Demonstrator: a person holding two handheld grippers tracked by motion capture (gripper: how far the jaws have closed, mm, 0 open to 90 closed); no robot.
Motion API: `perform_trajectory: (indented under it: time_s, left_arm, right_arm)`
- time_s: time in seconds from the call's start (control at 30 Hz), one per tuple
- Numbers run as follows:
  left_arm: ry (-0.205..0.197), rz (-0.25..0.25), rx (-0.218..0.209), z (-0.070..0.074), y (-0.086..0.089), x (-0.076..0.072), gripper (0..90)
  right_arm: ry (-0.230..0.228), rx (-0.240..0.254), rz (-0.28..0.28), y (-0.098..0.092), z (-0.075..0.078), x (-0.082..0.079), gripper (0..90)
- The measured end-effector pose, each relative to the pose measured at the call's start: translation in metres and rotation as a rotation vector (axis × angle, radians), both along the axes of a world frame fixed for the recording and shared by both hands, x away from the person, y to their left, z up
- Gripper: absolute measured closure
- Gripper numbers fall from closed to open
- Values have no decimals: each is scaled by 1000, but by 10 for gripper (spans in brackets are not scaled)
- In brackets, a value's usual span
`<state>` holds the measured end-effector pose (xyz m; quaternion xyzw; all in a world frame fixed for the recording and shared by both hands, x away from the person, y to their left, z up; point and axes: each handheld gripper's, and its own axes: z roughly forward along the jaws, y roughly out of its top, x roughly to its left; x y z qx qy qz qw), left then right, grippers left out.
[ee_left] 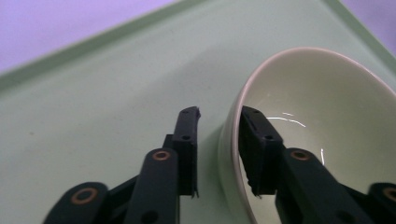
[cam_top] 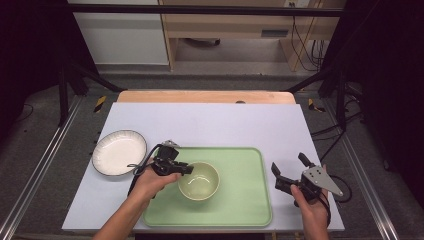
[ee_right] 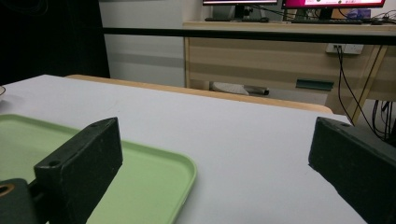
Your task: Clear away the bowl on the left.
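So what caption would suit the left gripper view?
Left gripper straddling the rim of a pale green bowl on a green tray.

Illumination is even and diffuse from overhead. In the high view the white table surface (cam_top: 210, 125) is brightly lit, while both side margins and the upper corners fall to near black. Shadows under the green tray (cam_top: 240, 200) are soft and faint. Resolution is low; fine edges appear slightly soft.

In the left gripper view, thin curved specular streaks mark the inner wall of the bowl (ee_left: 327, 107). The near jaws are softly focused, and the tabletop carries a violet cast.

In the right gripper view, the jaws are blurred and the background monitors (ee_right: 289, 3) are overexposed.
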<state>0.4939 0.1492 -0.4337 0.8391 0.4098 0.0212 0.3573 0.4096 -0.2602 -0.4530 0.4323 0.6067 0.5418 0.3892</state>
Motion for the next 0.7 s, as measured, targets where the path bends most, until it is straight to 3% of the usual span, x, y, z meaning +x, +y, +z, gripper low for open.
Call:
perform_trajectory:
  time_s: [0.13, 0.17, 0.23, 0.53, 0.6, 0.63, 0.67, 0.7]
  left_arm:
    - [-41, 9, 6, 4, 3, -2, 577]
    - [-76, 9, 10, 5, 4, -3, 564]
    - [-98, 6, 10, 7, 4, -6, 524]
    - [-166, 13, -26, 18, 10, -12, 317]
    - [-189, 3, -46, 20, 13, -13, 242]
    - [-209, -14, -58, 21, 15, -14, 152]
    - [-209, -14, -58, 21, 15, -14, 134]
    - [-257, -1, -46, 22, 17, -17, 133]
  right_arm:
    - [-3, 2, 0, -1, 0, -1, 31]
    - [-3, 0, -1, -1, 0, -1, 30]
    - [-3, 3, -2, -2, 0, -2, 30]
    - [-6, -5, -2, -1, 1, -3, 30]
    - [-6, 0, -9, -1, 2, -6, 30]
    - [-10, -6, -9, -1, 3, -7, 30]
    - [-10, -6, -9, -1, 3, -7, 30]
    - [-12, -7, -9, 0, 3, -7, 30]
